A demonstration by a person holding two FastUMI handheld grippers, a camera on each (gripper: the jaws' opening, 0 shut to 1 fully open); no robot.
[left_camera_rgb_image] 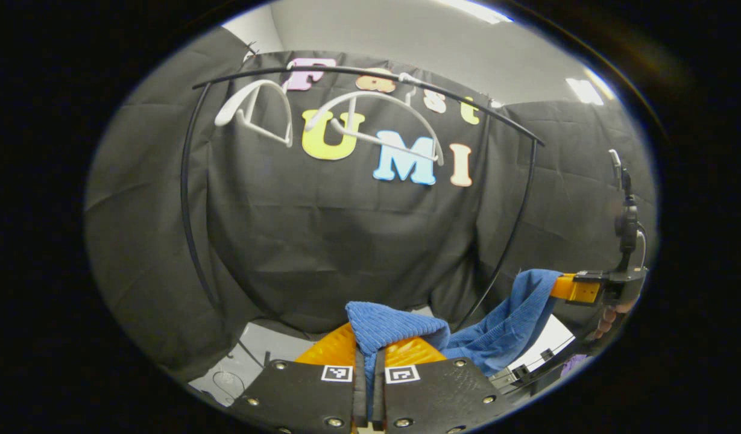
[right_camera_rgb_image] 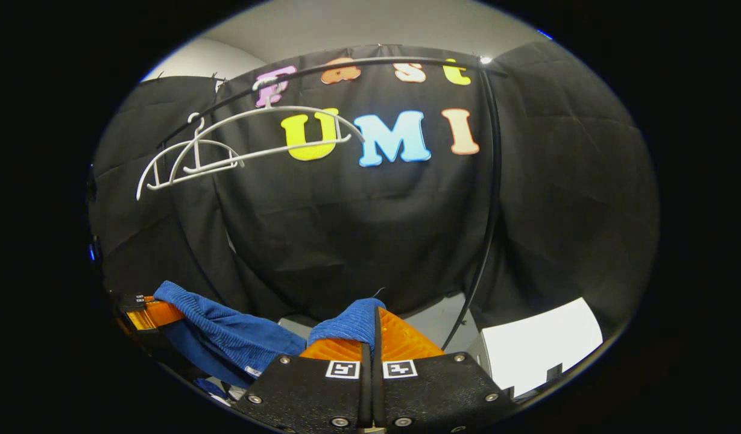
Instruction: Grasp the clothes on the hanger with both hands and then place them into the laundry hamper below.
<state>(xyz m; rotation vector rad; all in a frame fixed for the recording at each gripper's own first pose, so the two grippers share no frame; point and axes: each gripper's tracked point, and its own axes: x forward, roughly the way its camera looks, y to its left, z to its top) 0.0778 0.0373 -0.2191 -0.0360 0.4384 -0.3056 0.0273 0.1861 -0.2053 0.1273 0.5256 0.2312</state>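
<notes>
Two grippers, one blue garment strung between them, so the grab part looks done and we're at the carry-and-lower step; in the left gripper view, the left gripper has its fingers pressed together with a fold of the blue garment pinched between them, and the cloth runs off to the lower right where the right gripper holds the other end, with a bit of a hand showing under it; up top two white hangers dangle bare from the black rail, so the garment is off them and hangs low in front of the booth cloth; in the right gripper view, same story mirrored: the right gripper is clamped tight on a bunch of the blue garment, the rest sags away to the left gripper at the lower left edge, and the white hangers sit empty on the black rail; next move, I'd guess, is bringing both ends down together and letting go over the hamper, keeping the cloth from snagging the rail's upright; catch is I can't make out the hamper itself; there's something pale at the lower right of this view but it's cut off, and I can't tell what it is.
</notes>
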